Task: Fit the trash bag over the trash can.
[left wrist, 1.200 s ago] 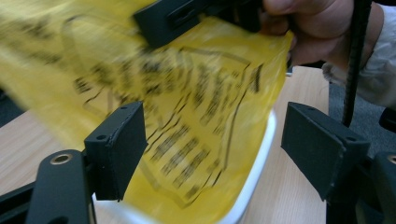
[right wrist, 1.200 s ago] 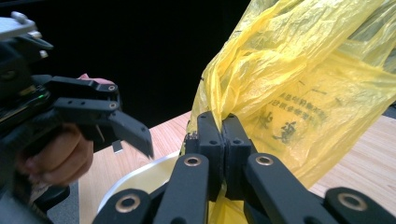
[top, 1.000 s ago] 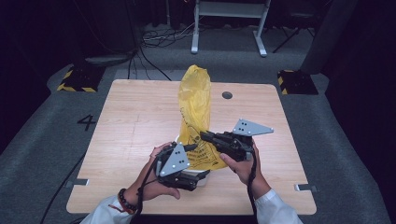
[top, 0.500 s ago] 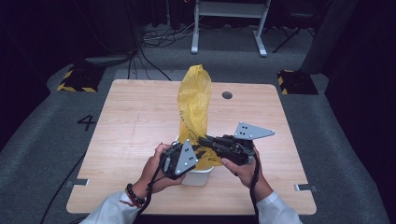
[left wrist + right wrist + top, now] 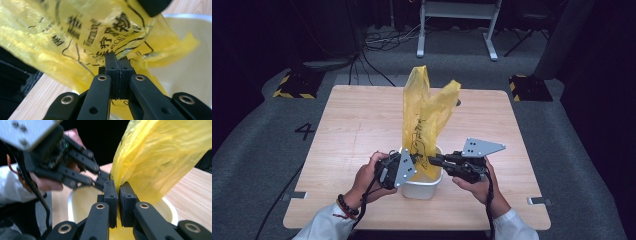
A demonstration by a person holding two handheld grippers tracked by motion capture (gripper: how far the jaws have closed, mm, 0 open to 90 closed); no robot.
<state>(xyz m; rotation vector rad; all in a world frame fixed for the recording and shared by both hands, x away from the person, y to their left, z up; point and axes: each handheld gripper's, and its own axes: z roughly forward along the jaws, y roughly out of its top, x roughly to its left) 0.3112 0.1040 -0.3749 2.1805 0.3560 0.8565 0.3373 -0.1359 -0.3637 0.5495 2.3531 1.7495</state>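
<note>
Yellow plastic bag (image 5: 426,116) with black print, crumpled, standing upright out of the white tub (image 5: 422,187); lower end sits inside the tub, top splits into two peaks. Tub upright on the table near its front edge, roughly centred.

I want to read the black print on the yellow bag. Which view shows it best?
The left gripper view: the yellow bag is close, so its black lettering is large, though too creased to read. The high view shows small dark marks on the bag. The right gripper view shows plain yellow film.
</note>
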